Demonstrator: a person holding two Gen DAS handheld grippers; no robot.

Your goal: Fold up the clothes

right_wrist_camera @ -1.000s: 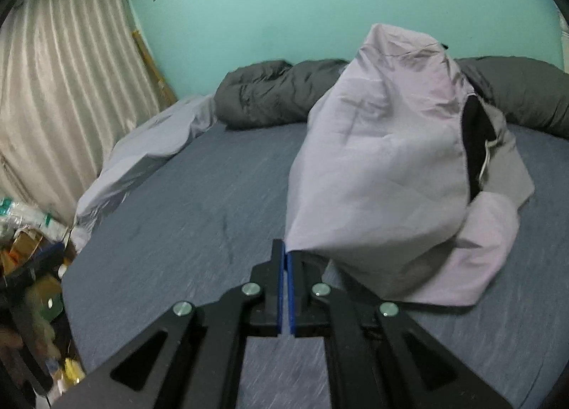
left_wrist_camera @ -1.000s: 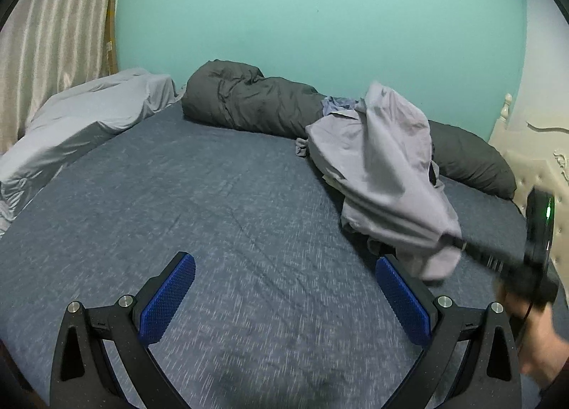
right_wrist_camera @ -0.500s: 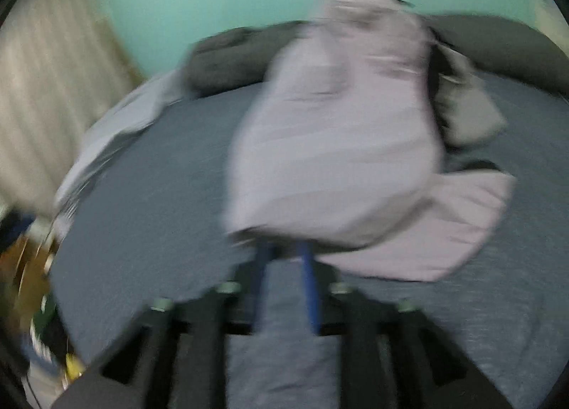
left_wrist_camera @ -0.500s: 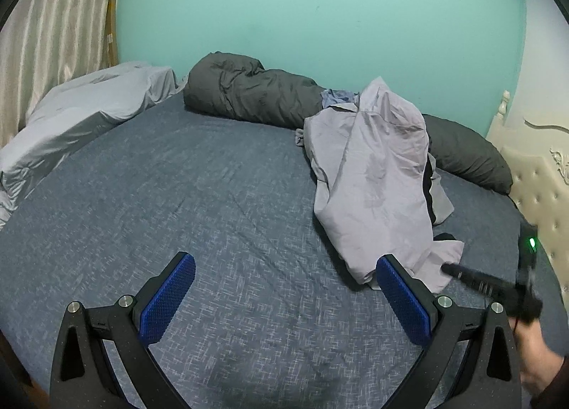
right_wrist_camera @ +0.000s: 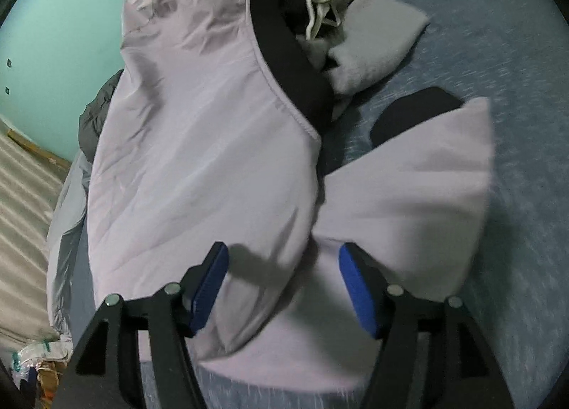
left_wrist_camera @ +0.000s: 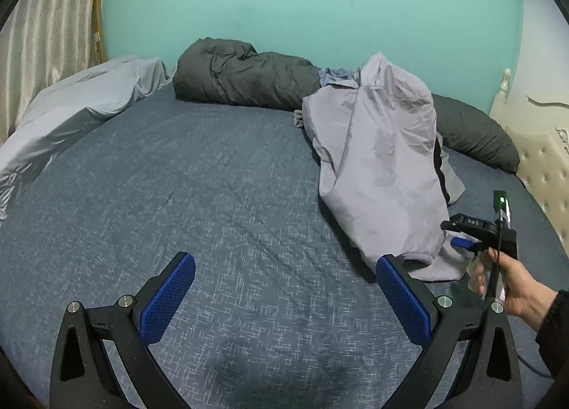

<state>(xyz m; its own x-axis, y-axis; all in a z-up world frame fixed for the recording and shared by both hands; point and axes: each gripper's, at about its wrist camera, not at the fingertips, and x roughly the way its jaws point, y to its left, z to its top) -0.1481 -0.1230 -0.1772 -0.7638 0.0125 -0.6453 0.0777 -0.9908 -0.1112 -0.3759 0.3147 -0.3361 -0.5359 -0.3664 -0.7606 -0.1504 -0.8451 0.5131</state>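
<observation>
Right claw spread wide, pads straddling the near hem of a lilac garment, pinching nothing. Left claw likewise spread, hovering over bare blue bed sheet, gripping nothing. Garment heaped and crumpled on the bed's right side, draped over other clothing: black waistband and white drawstring visible beneath. Not flat, not folded.

Risks as judged: closing on the bunched hem could catch two layers and drag the whole heap; thin slippery-looking fabric may slide from the pads; lifting could pull the underlying dark item along; right view blurred, so exact edge position uncertain.
</observation>
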